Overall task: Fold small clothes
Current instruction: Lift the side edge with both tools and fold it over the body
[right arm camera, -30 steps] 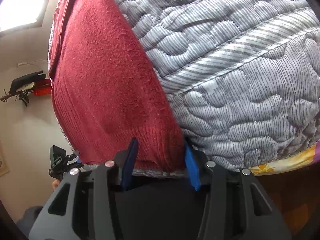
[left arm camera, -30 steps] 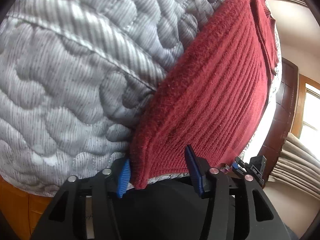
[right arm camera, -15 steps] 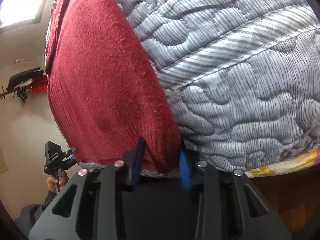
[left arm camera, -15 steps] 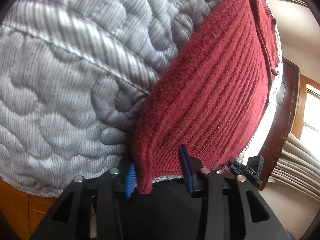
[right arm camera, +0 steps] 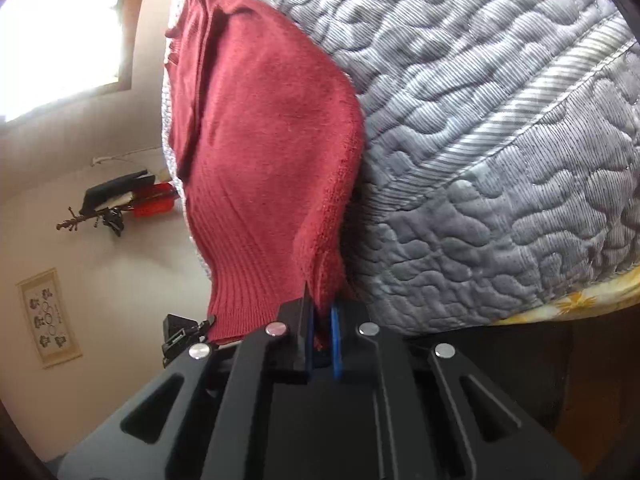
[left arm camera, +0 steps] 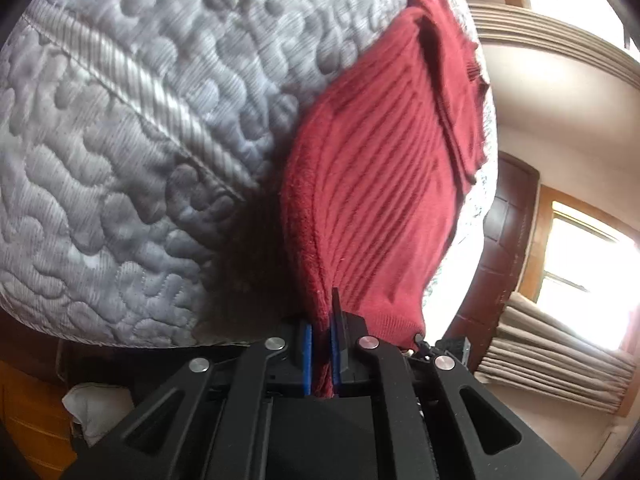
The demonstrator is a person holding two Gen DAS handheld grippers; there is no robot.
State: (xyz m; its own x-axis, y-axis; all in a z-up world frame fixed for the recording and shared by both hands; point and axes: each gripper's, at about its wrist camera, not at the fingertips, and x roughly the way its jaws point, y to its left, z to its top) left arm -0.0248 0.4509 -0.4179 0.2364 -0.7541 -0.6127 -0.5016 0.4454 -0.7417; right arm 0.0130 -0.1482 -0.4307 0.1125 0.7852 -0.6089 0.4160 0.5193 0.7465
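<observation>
Pinching the hem corners of a dark red knit sweater (left arm camera: 372,168) with both grippers — left gripper (left arm camera: 320,354) clamped tight on the ribbed corner, blue pads (left arm camera: 306,354) squeezing the fabric between them. Same deal on the other side: right gripper (right arm camera: 322,344) closed down on the opposite corner of the sweater (right arm camera: 260,152), a bit of red knit bunched between its blue pads (right arm camera: 335,340). Lying stretched out along the edge of a grey quilted mattress (left arm camera: 120,128), with the gripped end lifting off the surface and casting a shadow underneath, the far end still resting flat on the mattress (right arm camera: 480,100). Showing ribbing near the hem and a folded-over sleeve or collar bit at the far end — hard to say which. Peeking in from the right-wrist view: a framed picture (right arm camera: 50,316) on the wall and a window (right arm camera: 60,32) glaring bright. Catching beige curtains (left arm camera: 560,360) and a brown door (left arm camera: 508,248) from the left-wrist view.
</observation>
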